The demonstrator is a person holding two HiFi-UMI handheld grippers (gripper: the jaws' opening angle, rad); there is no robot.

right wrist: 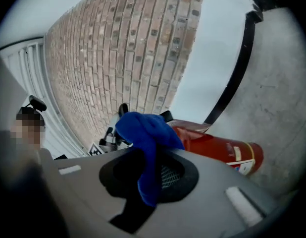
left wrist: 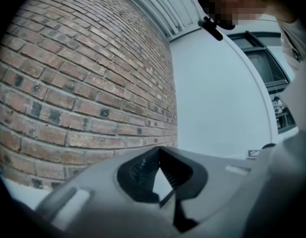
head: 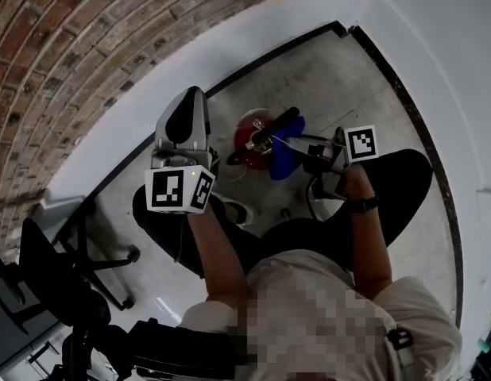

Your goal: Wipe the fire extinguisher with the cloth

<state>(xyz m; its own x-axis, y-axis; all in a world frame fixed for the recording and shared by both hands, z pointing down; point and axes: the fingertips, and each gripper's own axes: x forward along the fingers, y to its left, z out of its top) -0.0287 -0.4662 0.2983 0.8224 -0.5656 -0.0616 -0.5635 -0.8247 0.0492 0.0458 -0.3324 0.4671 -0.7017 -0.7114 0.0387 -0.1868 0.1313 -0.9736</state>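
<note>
The red cylindrical fire extinguisher [head: 247, 133] [right wrist: 217, 148] stands on the grey concrete floor [head: 341, 86] in the corner where the walls meet, seen from above in the head view with its black handle across the top. The right gripper [head: 307, 151] [right wrist: 154, 157] is just to its right, jaws clamped on a bright blue soft cloth [head: 284, 159] [right wrist: 148, 130]. The cloth bunches out past the fingertips and lies against the upper end of the extinguisher beside the handle, while the red body below it is bare. The left gripper [head: 191, 101] [left wrist: 158, 152] is held up to the left of the extinguisher, apart from it, and points away at the red-brown brick wall [head: 55, 70] [left wrist: 83, 83]. Its jaw tips meet, with nothing between them. A black skirting strip [right wrist: 240, 63] marks the foot of the plain white wall [head: 436, 22] close behind the extinguisher and runs on down the right side. Bare floor lies open between that strip and the extinguisher on the far and right sides. The near side is closed in by the person's dark-clad knees. A black office chair [head: 63, 268] stands well apart at the lower left, by the brick wall.
</note>
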